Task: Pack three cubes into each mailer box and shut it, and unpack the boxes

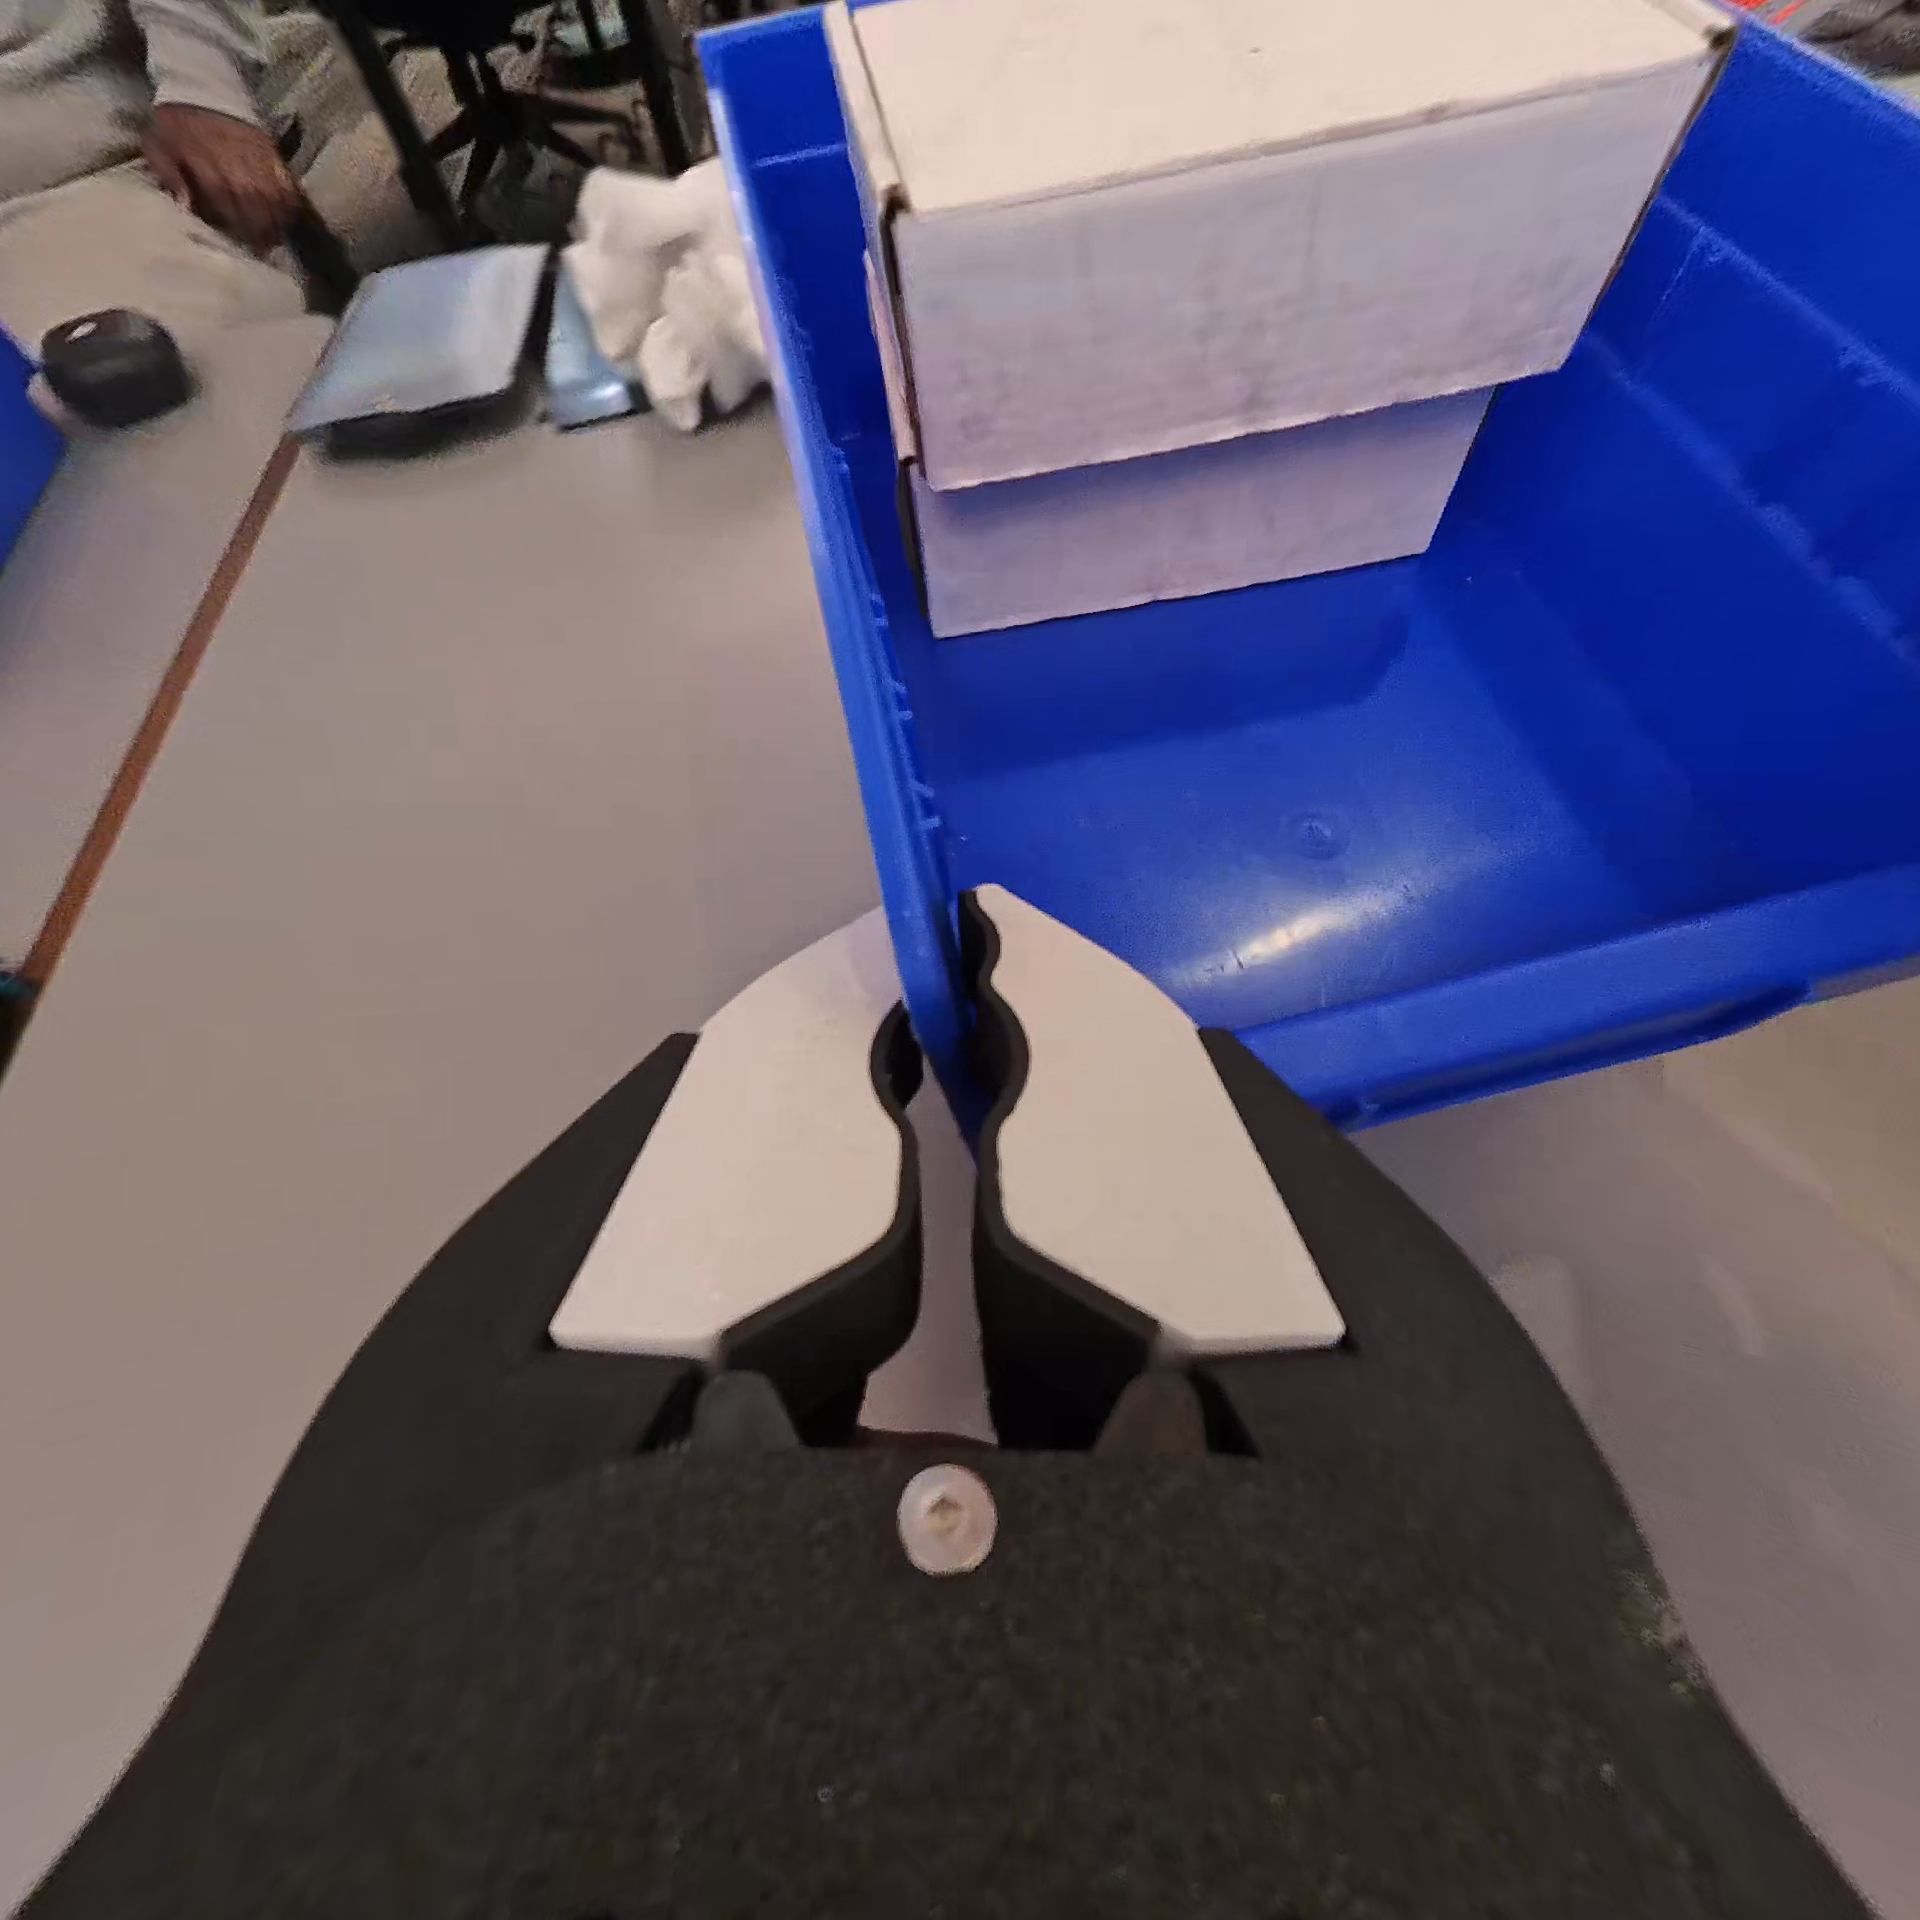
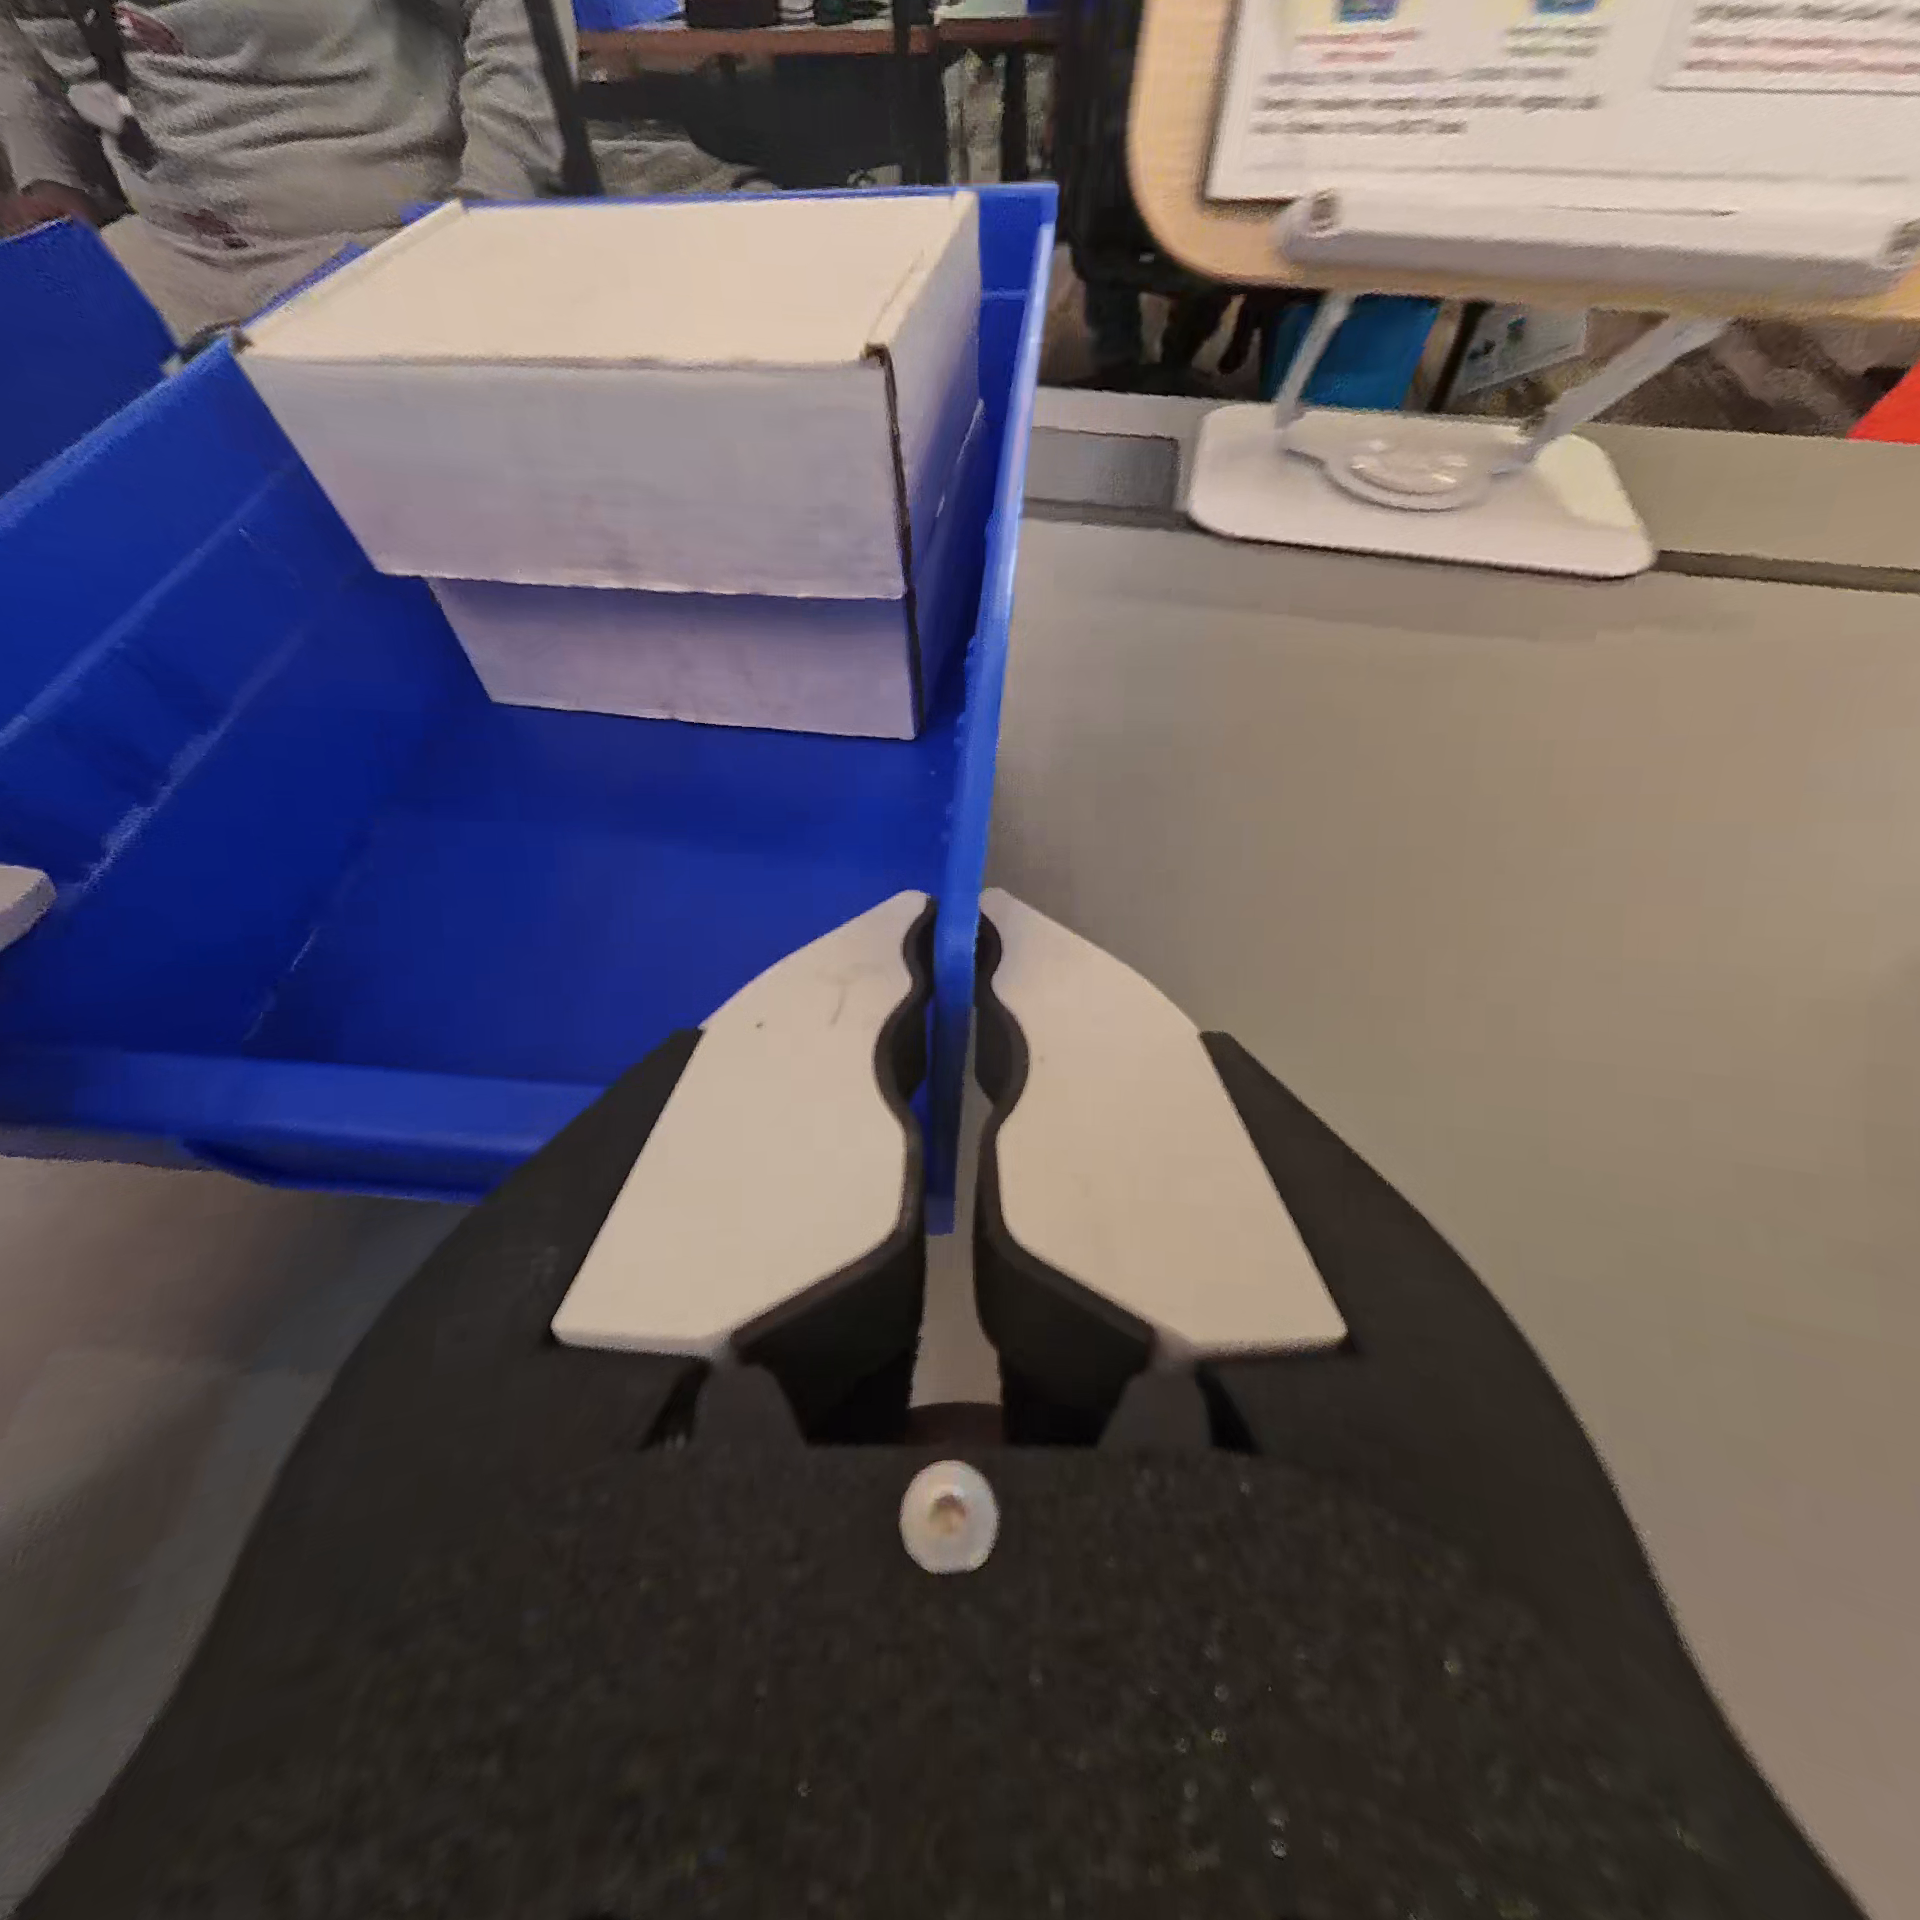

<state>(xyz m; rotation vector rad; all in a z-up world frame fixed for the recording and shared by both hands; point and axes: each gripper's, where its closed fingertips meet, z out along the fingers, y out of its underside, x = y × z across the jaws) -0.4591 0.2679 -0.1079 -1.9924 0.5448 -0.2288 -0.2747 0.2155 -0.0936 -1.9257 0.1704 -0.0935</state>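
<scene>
A blue plastic bin [image 1: 1351, 831] stands on the grey table and holds two closed white mailer boxes, one stacked on the other: the upper box [image 1: 1226, 281] and the lower box [image 1: 1174, 530], at the bin's far end. My left gripper [image 1: 951, 935] is shut on the bin's left side wall near its front corner. In the right wrist view the same bin [image 2: 468, 935] shows with the upper box [image 2: 623, 416] on the lower box [image 2: 686, 655]. My right gripper [image 2: 956, 925] is shut on the bin's right side wall. No cubes are in view.
A grey pouch [image 1: 426, 353], a white cloth [image 1: 665, 281] and a small black device [image 1: 114, 364] lie at the far left. A white stand [image 2: 1423, 499] bearing a board stands at the far right. Another blue bin [image 2: 73, 322] sits left. A person is seated behind the table.
</scene>
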